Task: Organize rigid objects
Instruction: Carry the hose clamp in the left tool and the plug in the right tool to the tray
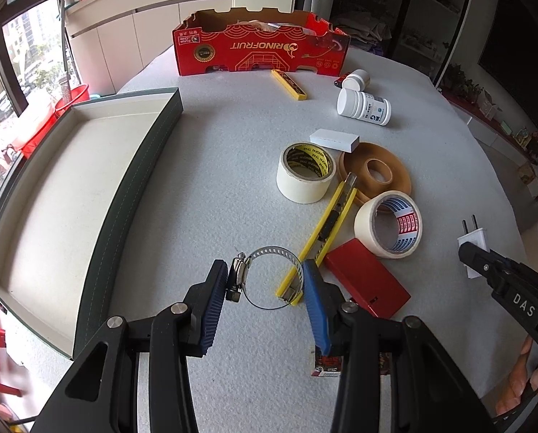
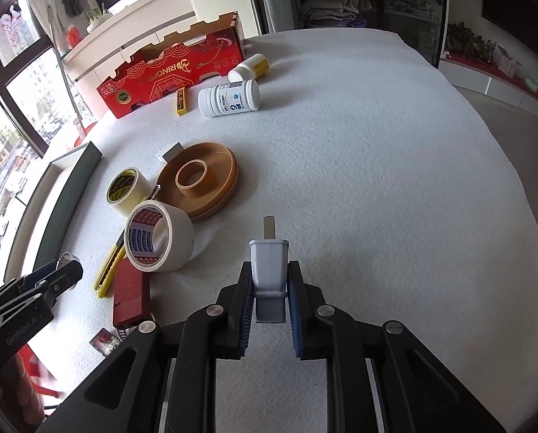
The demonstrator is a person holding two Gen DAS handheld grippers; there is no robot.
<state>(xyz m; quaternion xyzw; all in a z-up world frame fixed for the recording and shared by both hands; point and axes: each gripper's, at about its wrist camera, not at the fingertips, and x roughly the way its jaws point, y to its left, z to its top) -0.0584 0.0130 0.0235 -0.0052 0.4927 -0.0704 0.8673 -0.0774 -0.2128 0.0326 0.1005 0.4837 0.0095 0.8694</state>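
My left gripper (image 1: 265, 274) is shut on a metal hose clamp (image 1: 274, 250). Its blue pads press the ring from both sides, with the screw housing against the left pad, just above the white table cover. In the right wrist view my right gripper (image 2: 270, 270) is shut on a white plug adapter (image 2: 269, 263), whose metal prong points away from me. From the left wrist view the right gripper (image 1: 485, 263) and the plug (image 1: 472, 238) show at the far right. The left gripper (image 2: 52, 281) appears at the lower left of the right wrist view.
A green tray with a white inside (image 1: 135, 187) lies at the left. A red cardboard box (image 1: 261, 47) stands at the back. Two cream tape rolls (image 1: 303, 173), a brown tape ring (image 1: 377, 169), a yellow utility knife (image 1: 326, 223), a red box (image 1: 366, 281) and white bottles (image 1: 364, 106) lie between.
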